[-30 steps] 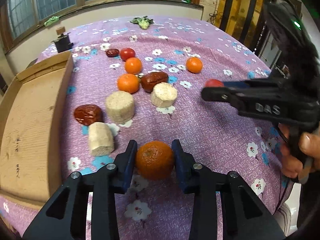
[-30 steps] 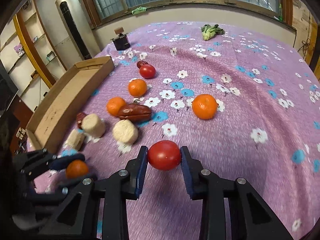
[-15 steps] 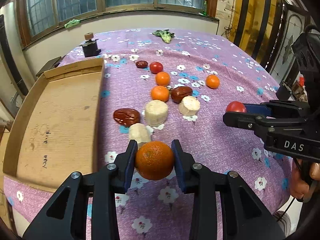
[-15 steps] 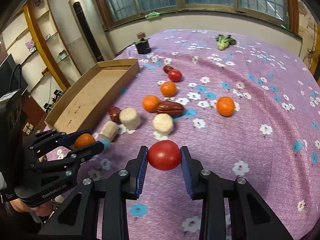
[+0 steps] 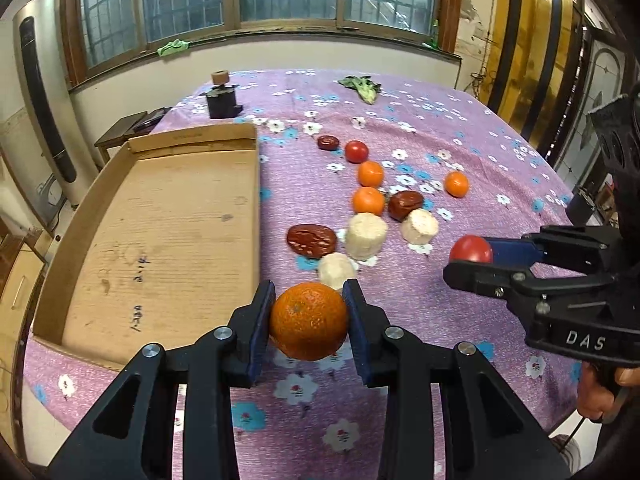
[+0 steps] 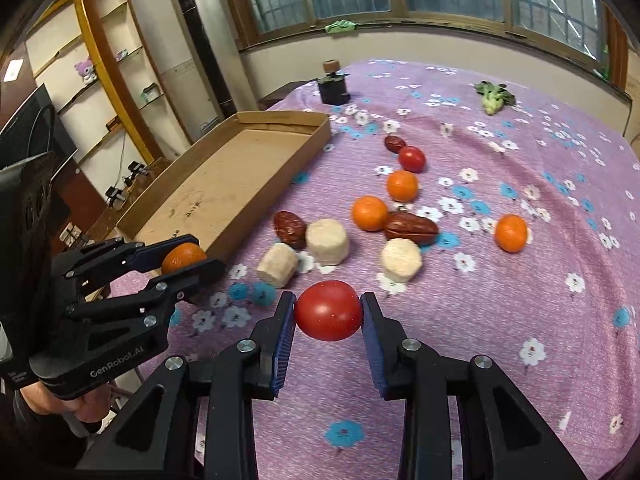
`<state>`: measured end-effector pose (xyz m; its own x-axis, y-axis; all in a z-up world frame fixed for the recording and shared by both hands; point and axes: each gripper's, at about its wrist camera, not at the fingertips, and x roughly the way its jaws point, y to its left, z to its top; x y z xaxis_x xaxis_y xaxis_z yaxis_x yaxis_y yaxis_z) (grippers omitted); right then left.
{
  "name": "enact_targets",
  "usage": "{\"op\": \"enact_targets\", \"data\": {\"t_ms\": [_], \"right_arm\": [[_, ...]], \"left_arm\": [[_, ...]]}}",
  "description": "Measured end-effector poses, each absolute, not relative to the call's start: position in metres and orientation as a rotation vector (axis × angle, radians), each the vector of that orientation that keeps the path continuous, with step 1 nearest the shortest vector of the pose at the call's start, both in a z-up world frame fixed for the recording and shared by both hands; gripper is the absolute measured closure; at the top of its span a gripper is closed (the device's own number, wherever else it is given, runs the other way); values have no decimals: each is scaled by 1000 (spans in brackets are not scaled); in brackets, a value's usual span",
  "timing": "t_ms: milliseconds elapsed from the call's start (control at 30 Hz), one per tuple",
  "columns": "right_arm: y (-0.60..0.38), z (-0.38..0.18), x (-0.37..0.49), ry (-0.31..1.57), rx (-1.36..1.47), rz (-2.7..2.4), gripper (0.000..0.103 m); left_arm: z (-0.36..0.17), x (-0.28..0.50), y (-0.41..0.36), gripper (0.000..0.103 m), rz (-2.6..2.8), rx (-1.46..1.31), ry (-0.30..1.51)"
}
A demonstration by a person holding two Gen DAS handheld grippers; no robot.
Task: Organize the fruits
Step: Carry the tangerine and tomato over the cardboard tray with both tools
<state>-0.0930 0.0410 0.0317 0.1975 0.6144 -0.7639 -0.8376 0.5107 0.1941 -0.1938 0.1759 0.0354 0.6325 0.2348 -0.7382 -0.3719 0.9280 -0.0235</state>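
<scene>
My left gripper is shut on an orange mandarin and holds it above the table's near edge, right of the cardboard tray. My right gripper is shut on a red tomato, raised over the purple flowered cloth; it also shows in the left wrist view. The left gripper shows in the right wrist view. On the cloth lie three mandarins, a tomato, three red dates and three pale cylinders.
The shallow cardboard tray lies at the table's left side. A small black stand and a green leafy vegetable sit at the far end. A tall white appliance and shelves stand beyond the table.
Both grippers have risen and drawn back with their fruit. The tray has come more fully into view on the left.
</scene>
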Motion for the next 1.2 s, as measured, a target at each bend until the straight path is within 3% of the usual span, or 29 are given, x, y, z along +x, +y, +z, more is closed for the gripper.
{"op": "enact_targets", "data": {"t_ms": [833, 1200], "right_arm": [[155, 36, -137, 904, -359, 1251, 70], [222, -2, -164, 965, -495, 1317, 70]], "left_arm": [[43, -235, 293, 70, 574, -291, 762], [12, -238, 326, 70, 603, -342, 841]]}}
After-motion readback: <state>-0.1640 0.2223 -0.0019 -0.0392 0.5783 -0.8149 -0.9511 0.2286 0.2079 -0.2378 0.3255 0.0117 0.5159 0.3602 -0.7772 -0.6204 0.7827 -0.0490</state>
